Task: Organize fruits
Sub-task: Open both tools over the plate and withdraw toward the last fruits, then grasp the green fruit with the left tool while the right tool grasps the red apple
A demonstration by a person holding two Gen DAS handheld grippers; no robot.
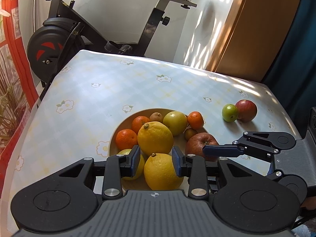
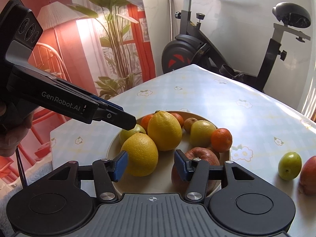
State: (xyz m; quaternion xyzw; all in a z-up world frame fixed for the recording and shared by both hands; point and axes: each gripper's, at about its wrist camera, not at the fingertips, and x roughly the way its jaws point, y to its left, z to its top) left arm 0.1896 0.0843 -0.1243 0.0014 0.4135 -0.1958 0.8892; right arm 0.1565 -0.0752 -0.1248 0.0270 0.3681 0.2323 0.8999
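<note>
A beige bowl (image 1: 112,141) (image 2: 110,150) holds two lemons, several tangerines, a yellow-green fruit, small brown fruits and a red apple (image 1: 197,142) (image 2: 203,154). My left gripper (image 1: 156,158) is open, its pads either side of the near lemon (image 1: 163,171) (image 2: 141,154), whether touching I cannot tell. It enters the right wrist view from the left (image 2: 126,121). My right gripper (image 2: 151,164) is open and empty above the bowl's near edge, between that lemon and the apple; it shows in the left wrist view (image 1: 221,151). A green fruit (image 1: 229,113) (image 2: 289,165) and a second red apple (image 1: 246,110) (image 2: 309,175) lie on the table to the right.
The table wears a pale checked cloth with flowers (image 1: 118,86) (image 2: 227,102). An exercise bike (image 1: 65,39) (image 2: 197,53) stands beyond the far edge. A wooden door (image 1: 246,29) is at the back right, plants and a red curtain (image 2: 118,49) at the left.
</note>
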